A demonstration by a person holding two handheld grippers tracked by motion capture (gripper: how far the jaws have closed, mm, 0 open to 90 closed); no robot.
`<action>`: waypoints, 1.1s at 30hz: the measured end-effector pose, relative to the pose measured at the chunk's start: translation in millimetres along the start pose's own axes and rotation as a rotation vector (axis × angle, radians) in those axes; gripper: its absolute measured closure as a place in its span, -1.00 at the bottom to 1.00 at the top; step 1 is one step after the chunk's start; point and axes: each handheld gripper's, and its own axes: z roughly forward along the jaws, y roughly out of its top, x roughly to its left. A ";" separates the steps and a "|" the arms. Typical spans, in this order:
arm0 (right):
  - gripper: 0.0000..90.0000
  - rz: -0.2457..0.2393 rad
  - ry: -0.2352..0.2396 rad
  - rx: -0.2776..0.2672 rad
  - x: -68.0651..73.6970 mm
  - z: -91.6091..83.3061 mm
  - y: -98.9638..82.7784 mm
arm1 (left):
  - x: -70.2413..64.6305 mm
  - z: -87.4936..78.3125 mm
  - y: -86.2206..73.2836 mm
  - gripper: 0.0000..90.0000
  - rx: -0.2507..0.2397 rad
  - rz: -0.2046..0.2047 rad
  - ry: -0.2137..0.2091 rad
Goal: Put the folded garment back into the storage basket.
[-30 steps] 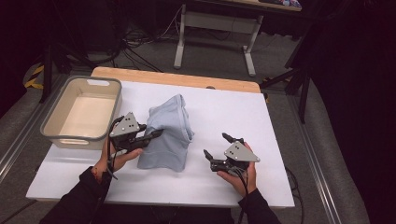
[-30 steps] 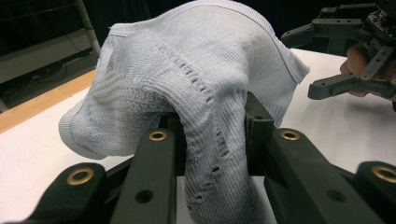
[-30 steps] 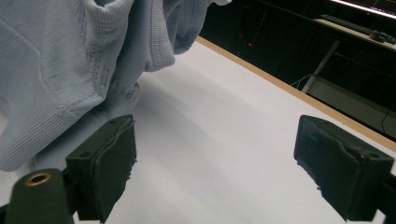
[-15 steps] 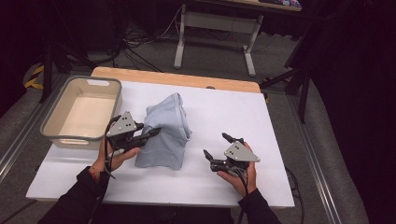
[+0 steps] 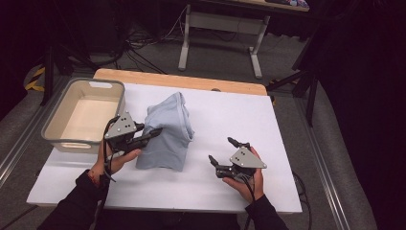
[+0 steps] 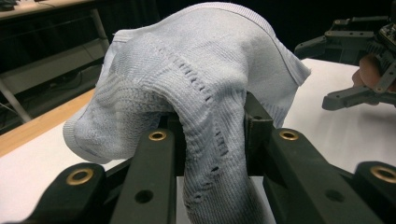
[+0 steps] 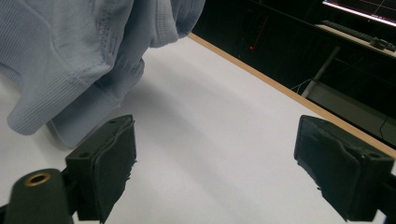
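A light blue knitted garment (image 5: 167, 129) stands humped up in the middle of the white table (image 5: 230, 110). My left gripper (image 5: 154, 134) is at its left side, shut on a fold of the knit. In the left gripper view the fabric (image 6: 196, 70) drapes over and runs down between the jaws of my left gripper (image 6: 215, 126). My right gripper (image 5: 221, 149) rests low on the table to the right of the garment, open with nothing in it. In the right gripper view its wide-apart pads (image 7: 116, 163) frame bare table, with the garment (image 7: 70, 56) at upper left.
A beige plastic bin (image 5: 52, 129) sits at the table's left edge, close behind my left hand. A wooden strip (image 5: 182, 81) runs along the far edge. Beyond it are desk legs and cables on the floor. The other gripper (image 6: 355, 70) appears at the right of the left gripper view.
My left gripper has edged slightly to the left with the fabric still pinched. The right gripper has stayed put.
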 end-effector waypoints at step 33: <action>-0.72 0.021 0.012 -0.012 -5.0 -2.9 0.4 | 10.1 -23.3 16.6 0.59 -0.017 0.008 0.024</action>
